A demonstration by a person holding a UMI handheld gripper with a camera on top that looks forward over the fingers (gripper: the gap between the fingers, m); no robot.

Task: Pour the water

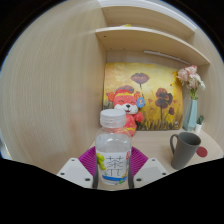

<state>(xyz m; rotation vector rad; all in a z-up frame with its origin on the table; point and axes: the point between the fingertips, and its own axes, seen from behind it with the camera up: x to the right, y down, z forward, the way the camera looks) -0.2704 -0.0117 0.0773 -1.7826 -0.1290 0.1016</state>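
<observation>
Clear plastic water bottle with white cap [114, 150]: clamped upright between gripper [114, 166] pads. Grey ceramic mug [184, 150]: right, on tabletop [205, 158].

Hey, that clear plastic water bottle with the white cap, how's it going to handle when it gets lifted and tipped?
The clear plastic water bottle sits between the tool's pink pads, which seem to press on it. Thin clear walls will probably flex under squeeze. It looks fairly full, so likely heavy for its size. The smooth label may slip; tall and narrow, it could tip near the grey mug.
</observation>
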